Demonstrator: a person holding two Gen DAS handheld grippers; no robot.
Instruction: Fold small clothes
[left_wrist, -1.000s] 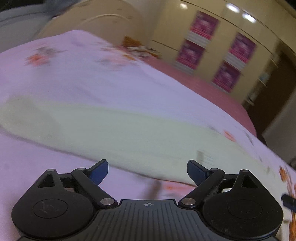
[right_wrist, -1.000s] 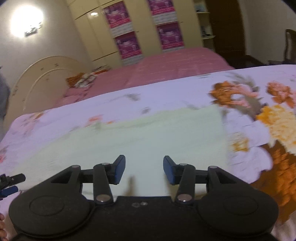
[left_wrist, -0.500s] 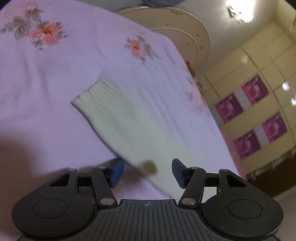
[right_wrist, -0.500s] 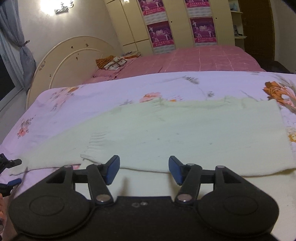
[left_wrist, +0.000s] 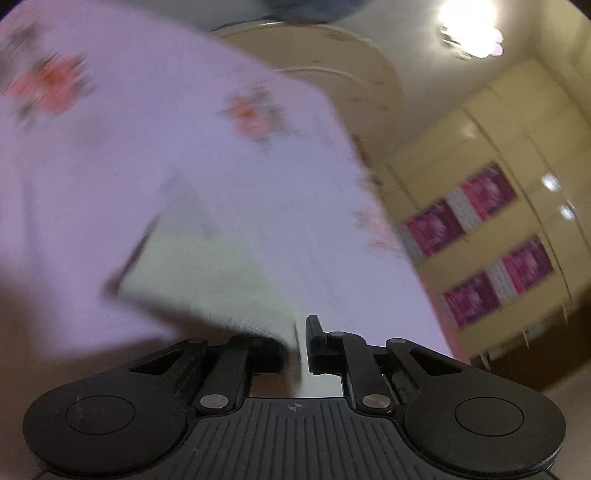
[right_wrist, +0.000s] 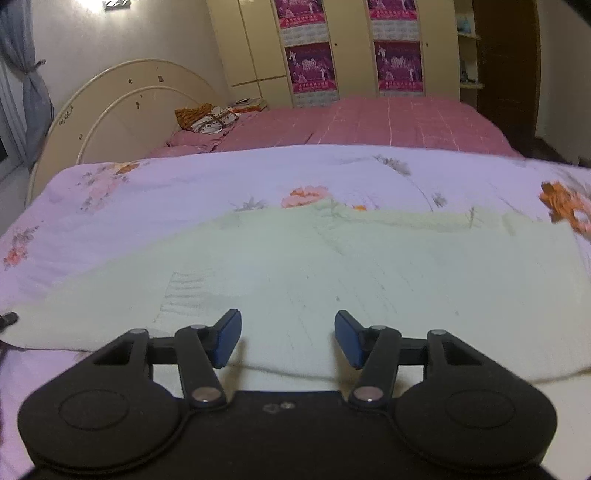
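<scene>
Sweater (right_wrist: 332, 280), pale green, lies flat on the floral bedspread (right_wrist: 147, 192), its length running side to side before us. Our left tongs (left_wrist: 301, 343) have just closed, pinching its edge; our right tongs (right_wrist: 288, 338) hover open above it.

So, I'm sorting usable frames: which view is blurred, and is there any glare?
Left wrist view: motion-smeared bedspread and pale green garment, wall lamp blown out. Right wrist view: mostly sharp garment, lamp only at the top edge.
</scene>
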